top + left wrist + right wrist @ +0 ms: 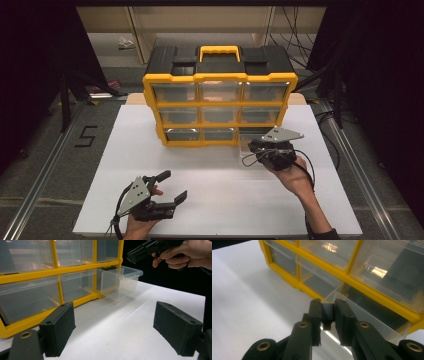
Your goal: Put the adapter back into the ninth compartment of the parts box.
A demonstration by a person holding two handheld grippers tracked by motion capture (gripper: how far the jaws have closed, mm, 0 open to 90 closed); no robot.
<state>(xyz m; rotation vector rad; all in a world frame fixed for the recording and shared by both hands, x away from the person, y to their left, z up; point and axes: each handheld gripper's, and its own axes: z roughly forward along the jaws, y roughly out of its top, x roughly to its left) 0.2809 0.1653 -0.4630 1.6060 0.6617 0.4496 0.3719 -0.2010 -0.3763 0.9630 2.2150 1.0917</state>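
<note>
Drawer (120, 281) pulled out; right gripper (328, 312) clamps a black block (327, 312) above it, unreleased; left gripper (113, 327) gapes idle.

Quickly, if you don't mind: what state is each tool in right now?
Left tool: open, holding nothing, above the white table.
Right tool: closed on a small black block, over the pulled-out clear drawer.

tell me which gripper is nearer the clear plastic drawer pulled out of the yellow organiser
Right. The right gripper hangs directly over the clear plastic drawer, clamped on a small black block. The left gripper rests open at the table's near edge, well away from it.
</note>
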